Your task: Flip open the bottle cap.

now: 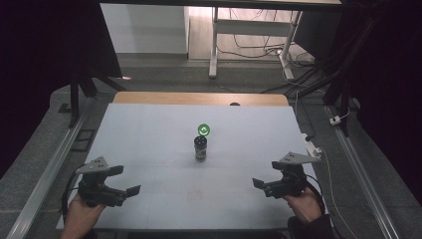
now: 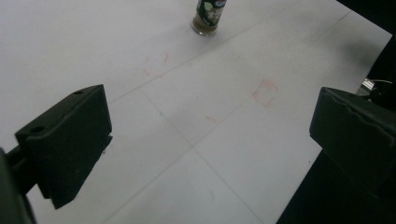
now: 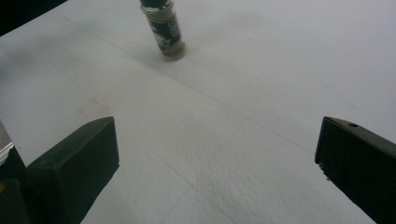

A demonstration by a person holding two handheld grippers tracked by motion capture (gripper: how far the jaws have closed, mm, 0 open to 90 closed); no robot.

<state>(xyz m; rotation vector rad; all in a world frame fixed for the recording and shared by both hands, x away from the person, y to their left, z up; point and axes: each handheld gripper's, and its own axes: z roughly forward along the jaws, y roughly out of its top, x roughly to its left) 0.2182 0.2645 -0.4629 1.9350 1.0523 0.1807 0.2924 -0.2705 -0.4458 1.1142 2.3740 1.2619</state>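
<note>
A small spice jar (image 1: 201, 148) with a dark label stands upright near the middle of the white table (image 1: 149, 129). A round green cap (image 1: 203, 130) sits just behind it. My left gripper (image 1: 124, 180) is held at the table's near left, jaws wide apart and nothing between them. At the near right my right gripper (image 1: 266, 174) is open and empty too. Both point inward toward the jar and are well apart from it. In the left gripper view the jar (image 2: 209, 18) is far ahead of the gripper (image 2: 210, 112). The right gripper view has the jar (image 3: 166, 36) beyond the gripper (image 3: 217, 135).
Faint red marks (image 2: 264, 92) and thin lines cross the table top. A wooden strip (image 1: 199, 98) borders the far edge. A white power strip (image 1: 313, 148) lies at the right edge. Metal rails run along both sides, with cables and a frame's legs (image 1: 214, 45) on the floor behind.
</note>
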